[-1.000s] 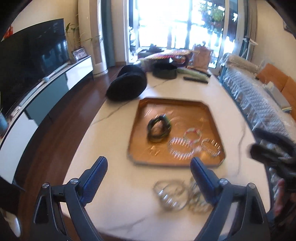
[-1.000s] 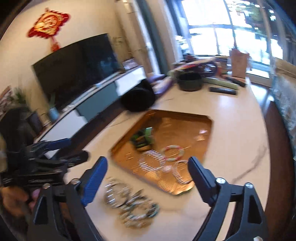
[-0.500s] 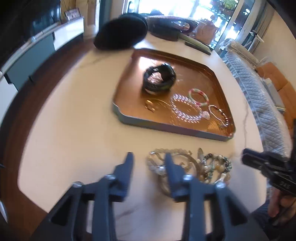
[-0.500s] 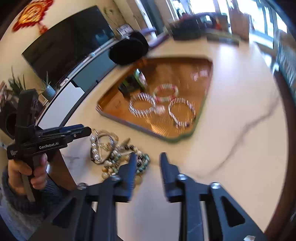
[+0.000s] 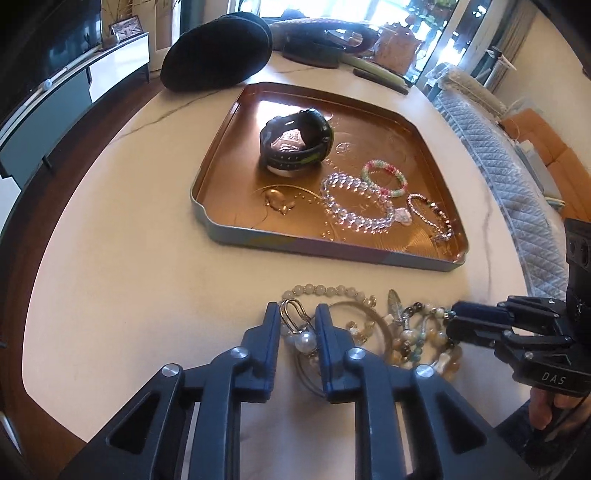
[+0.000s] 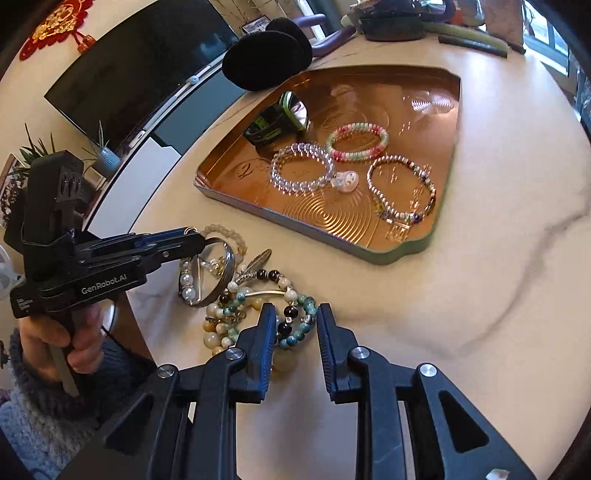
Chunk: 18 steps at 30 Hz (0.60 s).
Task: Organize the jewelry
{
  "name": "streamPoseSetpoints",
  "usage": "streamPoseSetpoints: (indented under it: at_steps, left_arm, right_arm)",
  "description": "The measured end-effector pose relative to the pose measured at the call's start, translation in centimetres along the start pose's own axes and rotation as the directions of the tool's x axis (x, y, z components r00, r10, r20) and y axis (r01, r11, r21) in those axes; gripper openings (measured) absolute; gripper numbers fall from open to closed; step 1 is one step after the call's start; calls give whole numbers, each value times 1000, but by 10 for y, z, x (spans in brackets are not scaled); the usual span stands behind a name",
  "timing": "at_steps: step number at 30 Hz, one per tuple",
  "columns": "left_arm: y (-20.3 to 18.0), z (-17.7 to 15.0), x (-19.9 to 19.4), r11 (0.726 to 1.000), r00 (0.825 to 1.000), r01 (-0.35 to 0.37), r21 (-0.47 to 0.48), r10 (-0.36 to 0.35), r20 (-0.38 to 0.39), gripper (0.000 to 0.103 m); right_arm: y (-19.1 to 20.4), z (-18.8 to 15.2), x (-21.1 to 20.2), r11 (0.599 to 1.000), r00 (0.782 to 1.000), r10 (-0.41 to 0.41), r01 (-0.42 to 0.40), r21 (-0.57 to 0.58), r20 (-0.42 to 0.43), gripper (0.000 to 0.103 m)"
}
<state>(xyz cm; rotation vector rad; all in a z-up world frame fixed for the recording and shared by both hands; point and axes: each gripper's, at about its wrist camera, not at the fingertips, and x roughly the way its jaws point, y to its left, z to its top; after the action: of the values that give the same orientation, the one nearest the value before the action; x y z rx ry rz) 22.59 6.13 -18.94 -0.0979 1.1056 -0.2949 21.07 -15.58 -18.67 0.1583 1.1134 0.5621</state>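
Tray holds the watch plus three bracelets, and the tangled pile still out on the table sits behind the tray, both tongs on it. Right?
Not quite. The pile lies in front of the tray, on the near side, as the left wrist view shows. The watch and three bracelets are in the tray; left tongs and right tongs straddle the pile.

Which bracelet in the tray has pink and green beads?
The pink-and-green bracelet, farthest back of three; the clear crystal one and the silvery thin one lack those colours.

Sharp, daylit, fisheye-warped, blown-out windows [image 5: 332,7]
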Motion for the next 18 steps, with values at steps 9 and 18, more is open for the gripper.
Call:
streamPoseSetpoints:
  at_steps: [9, 18]
  left_arm:
    - [-9, 3, -20, 999, 998, 34, 22, -35, 57, 8]
    - [-10, 5, -31, 998, 995, 56, 19, -57, 86, 6]
  right_arm:
    - [24, -2, 6, 990, 999, -54, 54, -130, 7, 29]
    - [29, 11, 17, 987, 999, -40, 42, -158, 17, 30]
